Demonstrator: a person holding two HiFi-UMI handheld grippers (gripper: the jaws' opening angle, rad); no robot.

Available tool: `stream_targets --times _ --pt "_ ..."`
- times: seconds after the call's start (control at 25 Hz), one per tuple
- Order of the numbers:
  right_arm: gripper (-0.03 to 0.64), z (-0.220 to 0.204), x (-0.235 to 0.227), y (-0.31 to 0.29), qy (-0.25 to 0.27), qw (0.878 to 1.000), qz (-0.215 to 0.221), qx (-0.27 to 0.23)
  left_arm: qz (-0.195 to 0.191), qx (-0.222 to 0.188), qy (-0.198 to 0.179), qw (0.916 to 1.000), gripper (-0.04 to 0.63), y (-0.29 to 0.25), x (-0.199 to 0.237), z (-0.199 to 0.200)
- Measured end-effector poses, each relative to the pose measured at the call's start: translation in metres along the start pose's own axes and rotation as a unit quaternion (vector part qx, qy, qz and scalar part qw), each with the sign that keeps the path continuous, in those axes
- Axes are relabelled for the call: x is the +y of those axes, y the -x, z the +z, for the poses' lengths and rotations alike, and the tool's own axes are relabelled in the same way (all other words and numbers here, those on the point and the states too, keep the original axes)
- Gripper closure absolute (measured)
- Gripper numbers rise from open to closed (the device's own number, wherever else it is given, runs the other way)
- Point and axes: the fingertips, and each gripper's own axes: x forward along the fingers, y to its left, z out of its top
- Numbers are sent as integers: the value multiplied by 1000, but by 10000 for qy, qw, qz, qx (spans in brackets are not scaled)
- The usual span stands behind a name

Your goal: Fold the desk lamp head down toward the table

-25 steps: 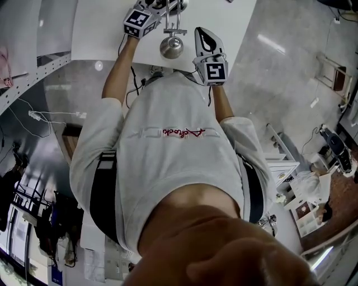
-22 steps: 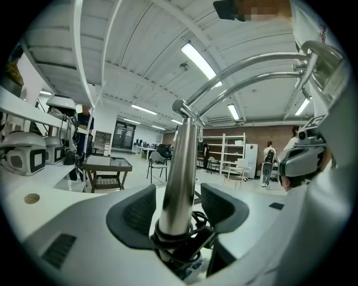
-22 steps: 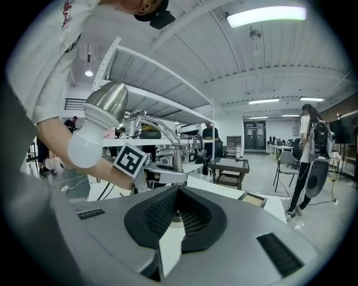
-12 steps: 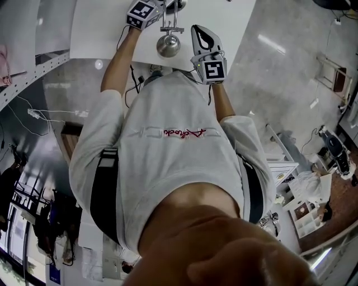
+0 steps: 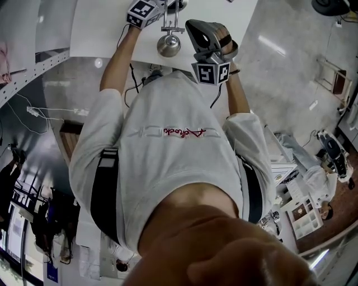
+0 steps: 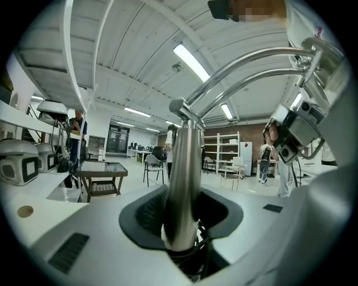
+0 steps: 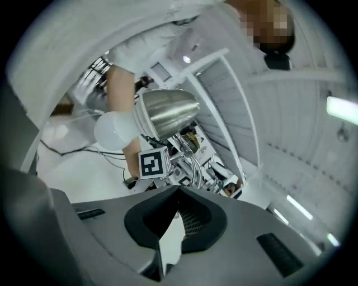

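Overhead, the left gripper (image 5: 159,8) reaches over the white table (image 5: 112,28) by the raised lamp head (image 5: 169,44), the right gripper (image 5: 200,33) beside it; the left gripper view shows jaws clamped on the chrome post (image 6: 182,167), the right gripper view closed, empty jaws short of that head, so folding looks barely begun.

1 desk lamp (image 5: 169,46), 2 grippers (image 6: 182,232) (image 7: 178,220)

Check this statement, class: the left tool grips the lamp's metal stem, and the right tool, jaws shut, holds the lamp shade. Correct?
Wrong about the right tool: its jaws are shut on nothing, and the right gripper view shows the lamp shade ahead of them, untouched. The left tool does grip the metal stem.
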Motion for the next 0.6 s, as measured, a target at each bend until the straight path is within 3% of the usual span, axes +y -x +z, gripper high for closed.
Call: stream_targets --times 0.12,0.28,0.48,0.52,0.56,0.6 --pt "600 10 0 -2 956 9951 159 -191 -12 17 8 10000 428 0 0 -1" --pt "600 17 1 -5 1945 9799 240 -383 -18 84 25 10000 428 1 0 -4" --pt "600 27 -9 -5 2088 9760 123 -611 -2 59 28 10000 428 -1 1 -3" --pt "581 29 -10 -5 2045 9765 147 -670 5 77 31 10000 428 0 1 -4" --pt "494 32 -9 -6 2031 9763 196 -727 4 79 29 10000 428 0 1 -4" --pt "459 33 -7 -7 2063 9751 248 -776 -5 62 26 10000 428 0 1 -2"
